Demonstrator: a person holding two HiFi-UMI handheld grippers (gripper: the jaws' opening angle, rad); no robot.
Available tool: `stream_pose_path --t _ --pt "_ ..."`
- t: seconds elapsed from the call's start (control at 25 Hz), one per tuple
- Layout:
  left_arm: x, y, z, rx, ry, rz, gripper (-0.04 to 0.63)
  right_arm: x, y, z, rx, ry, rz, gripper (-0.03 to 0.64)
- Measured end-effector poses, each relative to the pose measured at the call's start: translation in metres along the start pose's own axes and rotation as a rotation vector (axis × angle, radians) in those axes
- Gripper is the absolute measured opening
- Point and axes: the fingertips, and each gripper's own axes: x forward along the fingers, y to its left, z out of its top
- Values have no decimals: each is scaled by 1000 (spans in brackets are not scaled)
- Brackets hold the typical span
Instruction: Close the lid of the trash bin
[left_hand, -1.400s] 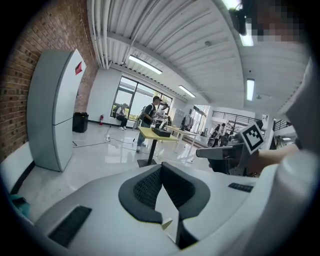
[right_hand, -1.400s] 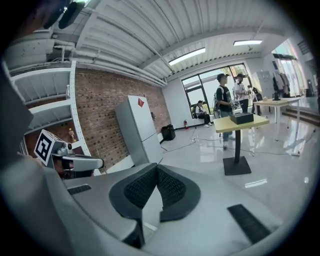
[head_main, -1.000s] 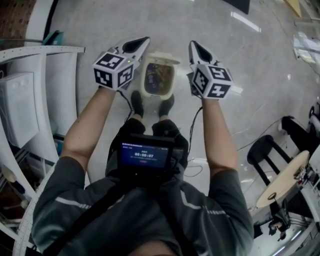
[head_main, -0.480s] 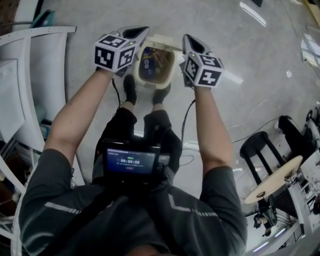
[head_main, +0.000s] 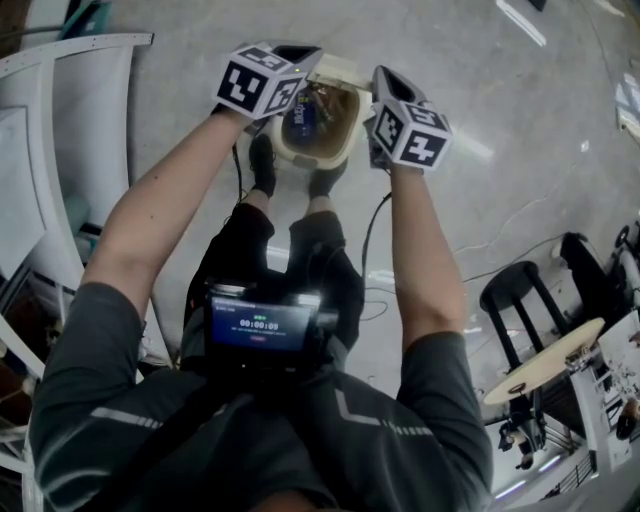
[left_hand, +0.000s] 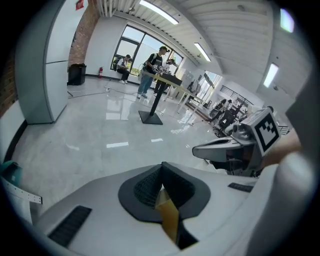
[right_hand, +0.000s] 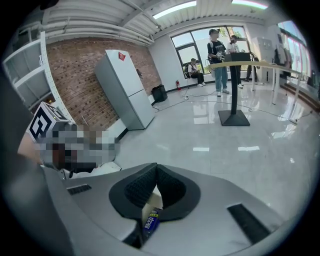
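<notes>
The cream trash bin (head_main: 345, 150) stands open on the floor just ahead of my feet, with a blue packet and brownish waste inside. Its pale lid (head_main: 336, 68) is raised at the far rim. My left gripper (head_main: 300, 50) hovers over the bin's far left rim, close to the lid, jaws shut and empty. To the right of the bin, my right gripper (head_main: 387, 80) is also shut, holding nothing. In the left gripper view the shut jaws (left_hand: 161, 168) point out over the floor, with the right gripper (left_hand: 227, 150) alongside. The right gripper view shows its shut jaws (right_hand: 156, 170) above the blue packet (right_hand: 150, 222).
White shelving (head_main: 70, 150) runs along the left. My shoes (head_main: 262, 165) stand against the bin's near side, and a cable (head_main: 500, 255) trails over the floor. A black stool (head_main: 515, 290) and a round table (head_main: 550, 360) are at the right. People stand by a far high table (left_hand: 160, 80).
Both grippers have moved forward and closer together around the bin. The left one has gone from beside the bin's left side to over its far rim near the lid.
</notes>
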Motion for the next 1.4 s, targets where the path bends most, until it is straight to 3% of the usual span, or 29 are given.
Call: stream_pose_path --t 0.24,0.48,0.68,0.88,1.08,1.24,1.4 --pt "20 -1 -40 -30 70 -3 3 11 -16 -46 39 36 -39 11" --pt "15 -12 -69 16 122 18 3 -5 -16 -77 6 84 -86 11" --pt "9 -29 -108 -30 154 10 3 -12 -7 -112 7 136 -67 11" --pt "4 -35 -151 -122 201 0 3 -16 10 -152 1 198 -65 12" --pt "8 -43 -189 -133 243 -12 3 -18 16 -193 16 269 -77 12" --pt "11 -41 -219 -219 276 -8 3 -15 20 -220 24 323 -89 12" --pt "13 -42 -242 -222 322 26 3 -13 21 -241 39 362 -103 12"
